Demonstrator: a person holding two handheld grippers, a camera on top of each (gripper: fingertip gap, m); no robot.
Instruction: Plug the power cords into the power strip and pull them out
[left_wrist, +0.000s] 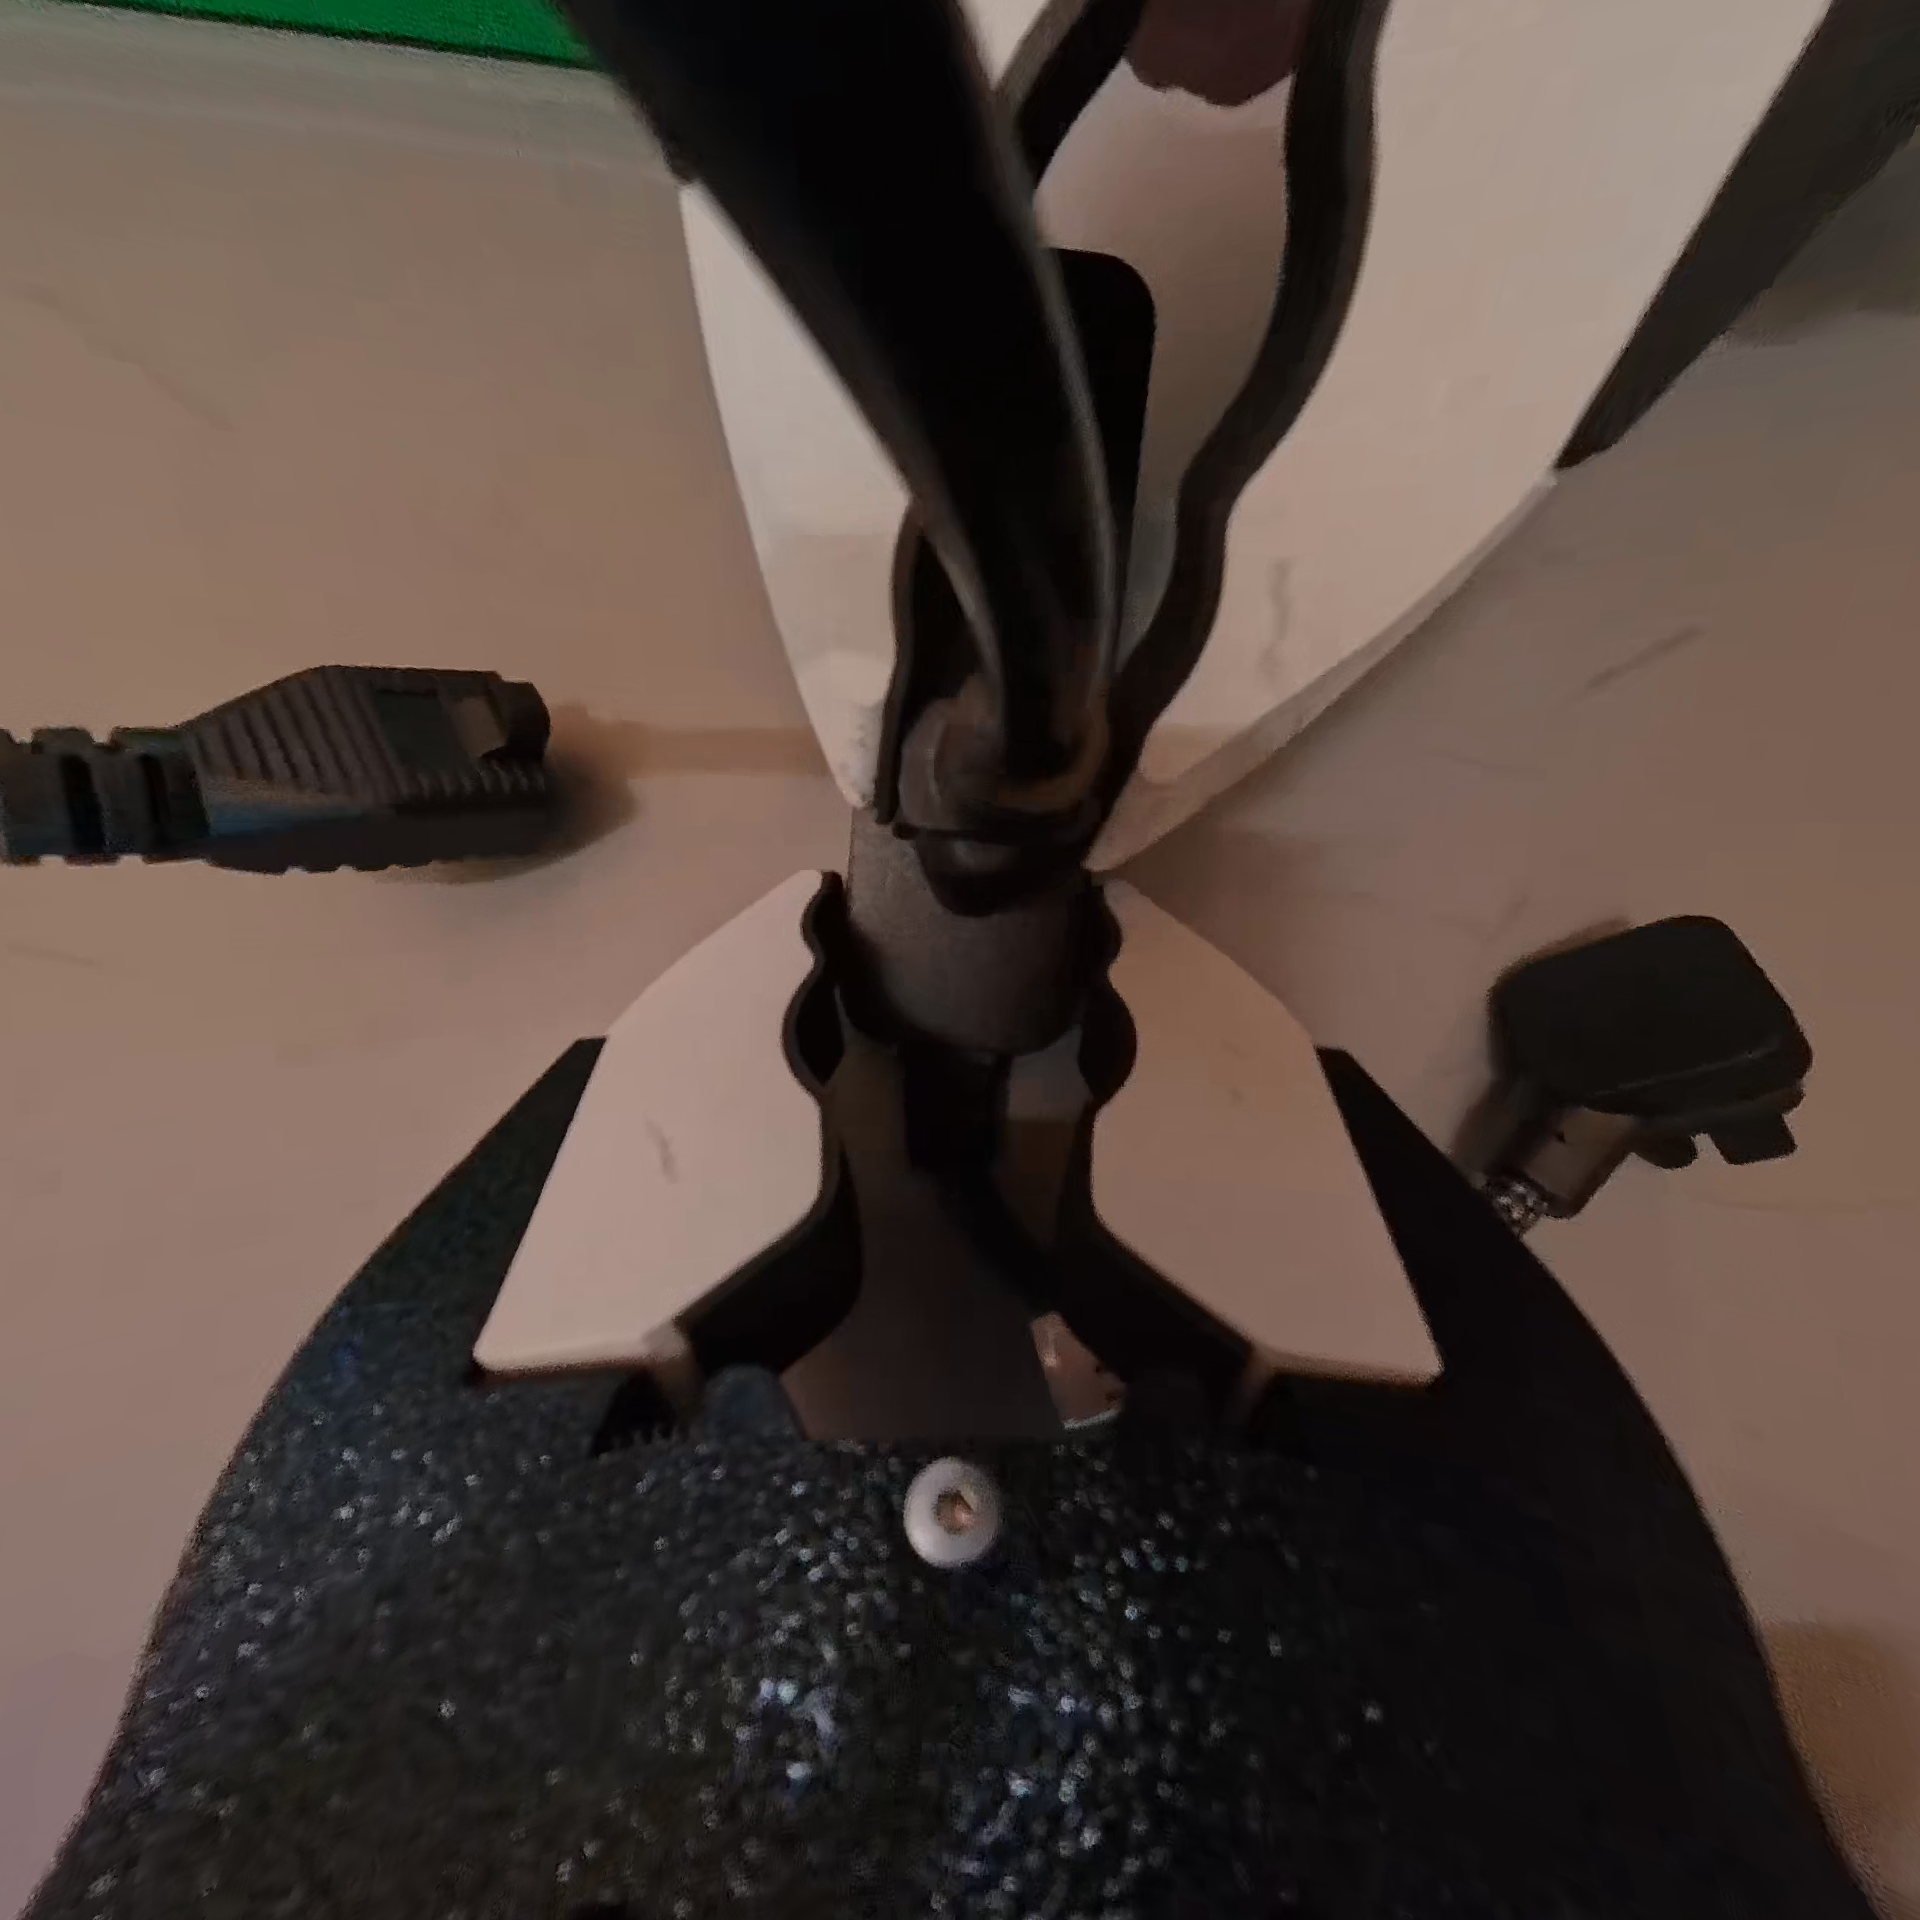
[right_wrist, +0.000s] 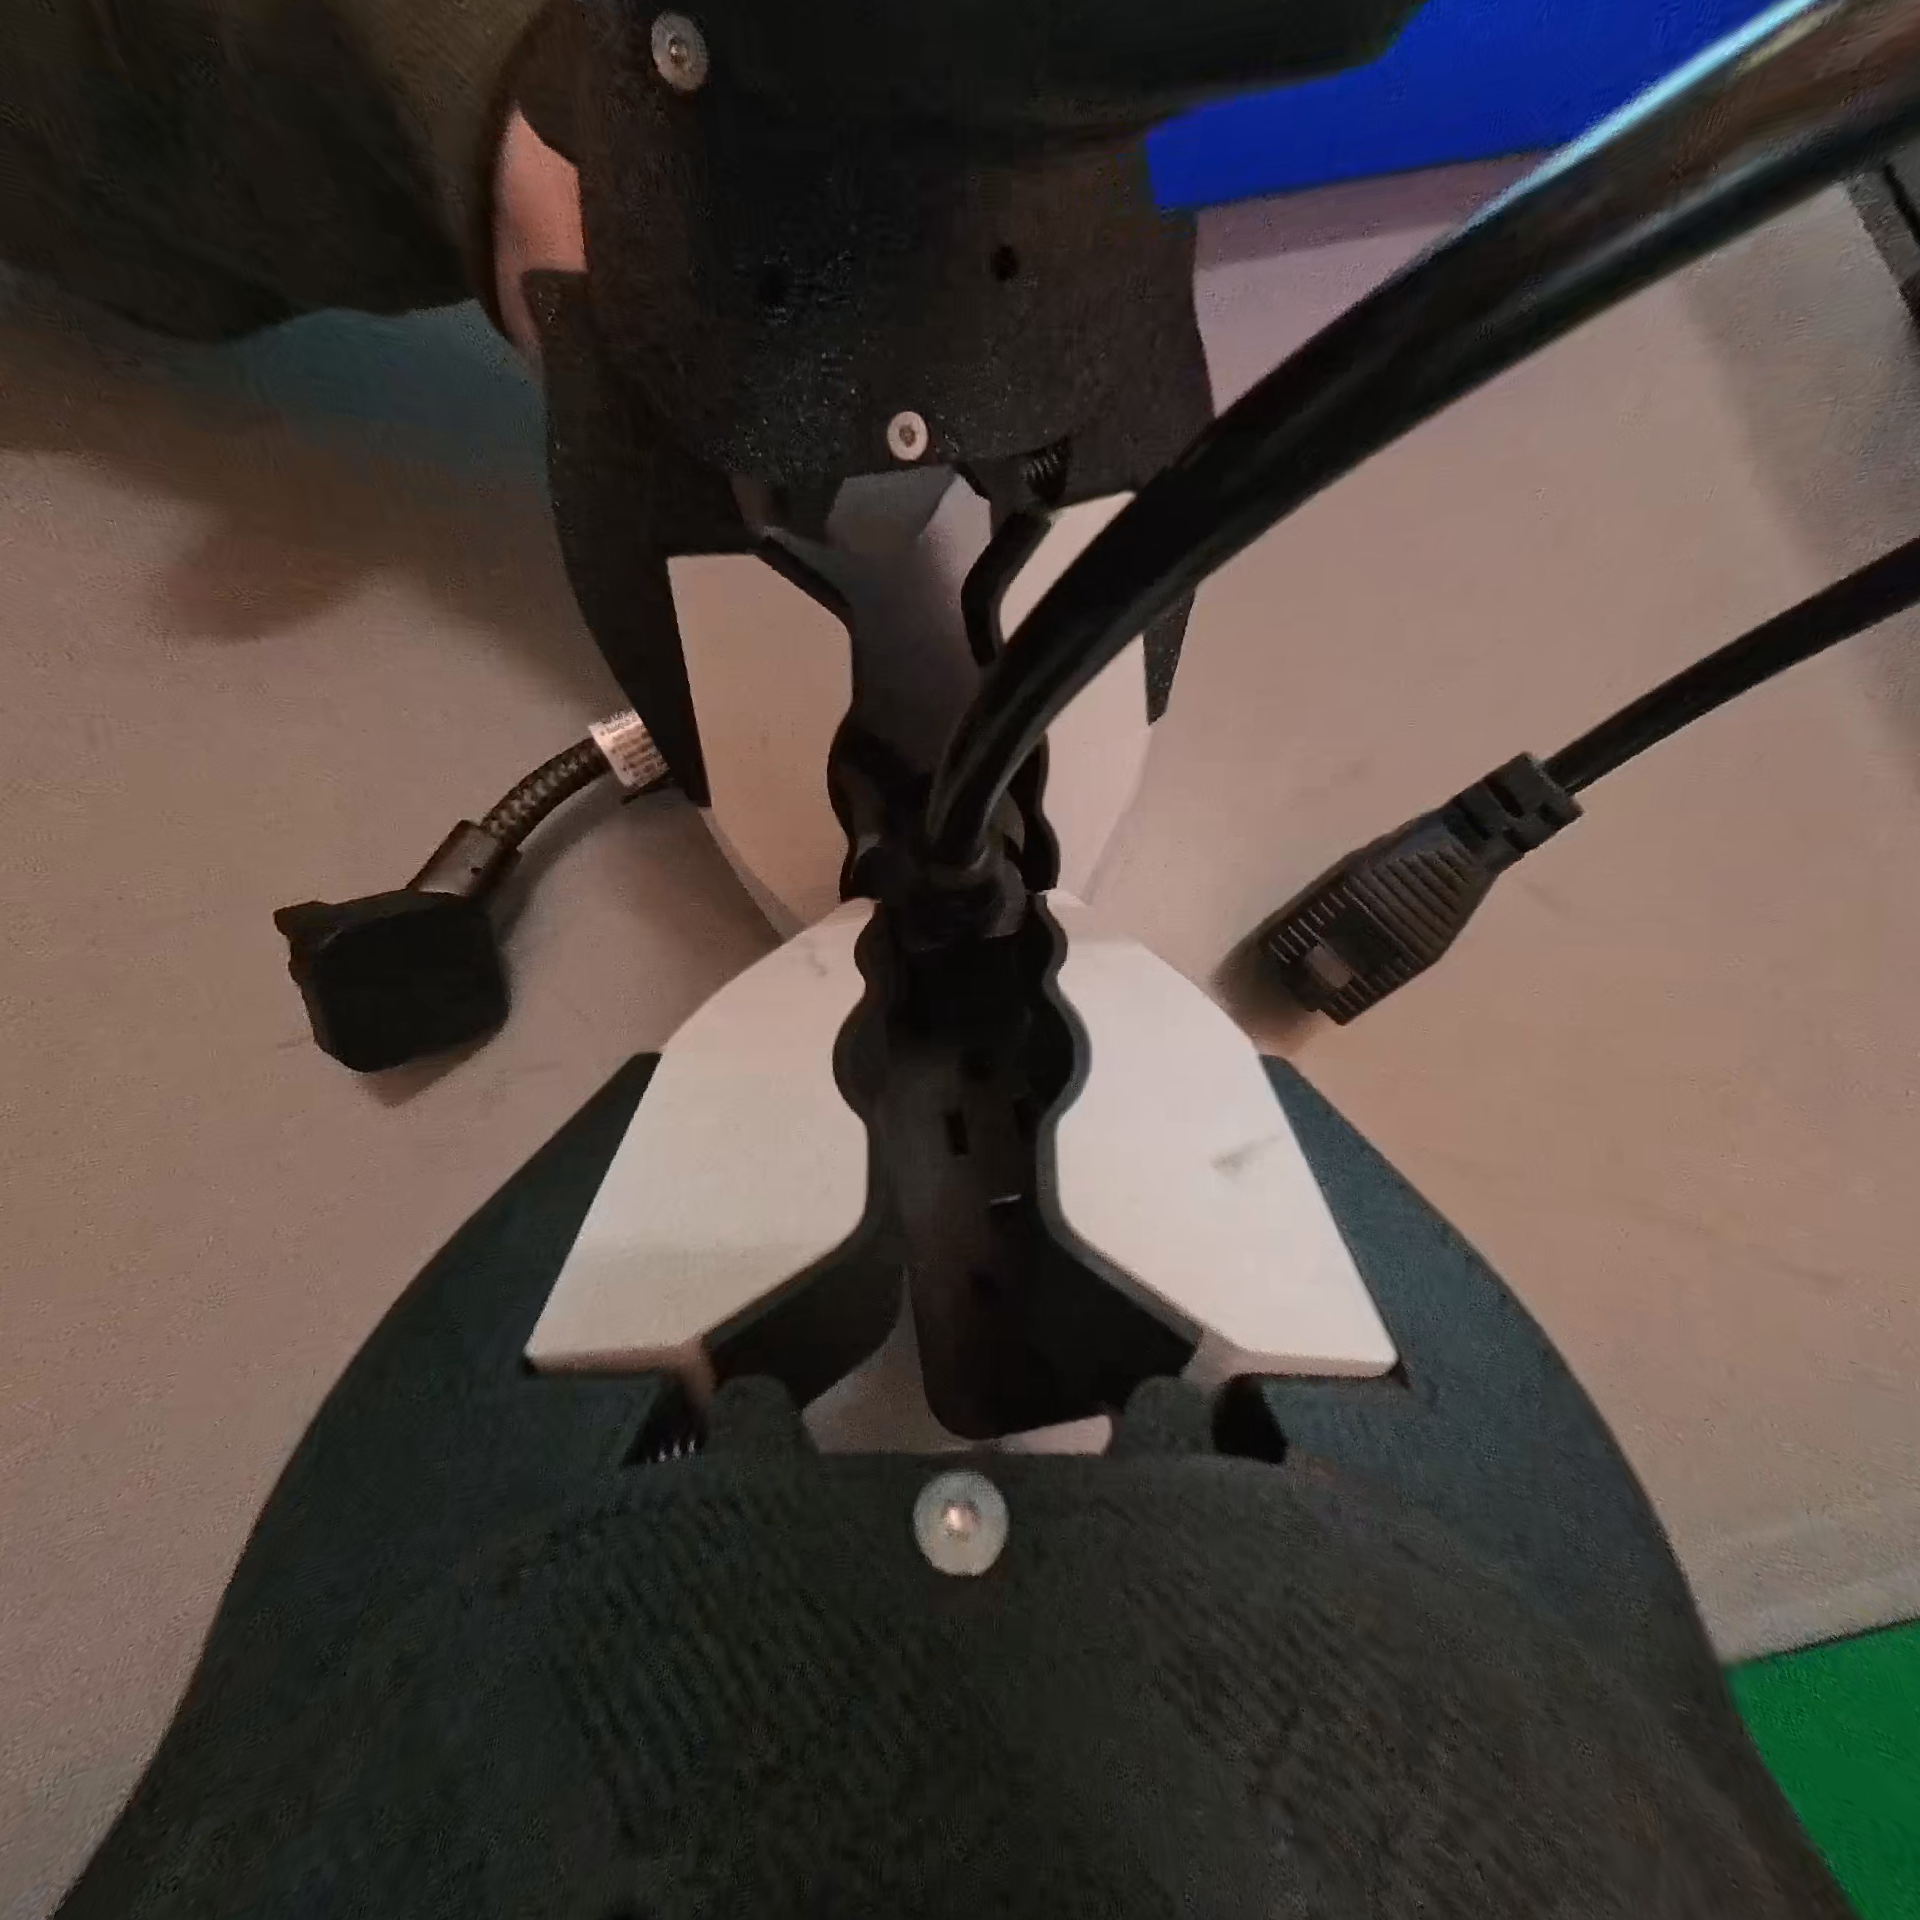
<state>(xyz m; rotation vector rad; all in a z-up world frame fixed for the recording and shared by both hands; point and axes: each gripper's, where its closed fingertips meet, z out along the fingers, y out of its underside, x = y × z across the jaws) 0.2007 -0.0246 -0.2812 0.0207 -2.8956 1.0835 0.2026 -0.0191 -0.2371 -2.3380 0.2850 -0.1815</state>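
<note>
Gripper bodies speckled black, fingers (left_wrist: 717, 1174) white with black wavy pads. Power strip (right_wrist: 961, 1164) black. Ribbed plug (left_wrist: 343, 764) black. Flat plug (right_wrist: 400, 982) black, its cable (right_wrist: 530, 805) braided grey-black. Tabletop (left_wrist: 312, 416) beige. Green patch (right_wrist: 1829, 1756), blue patch (right_wrist: 1382, 135).

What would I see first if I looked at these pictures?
Two grippers meeting nose to nose mid-picture: the left gripper pinches the black power strip, the right gripper seemingly the plug of a thick cord. Beside them on the beige table lie a ribbed plug and a squarish plug.
</note>
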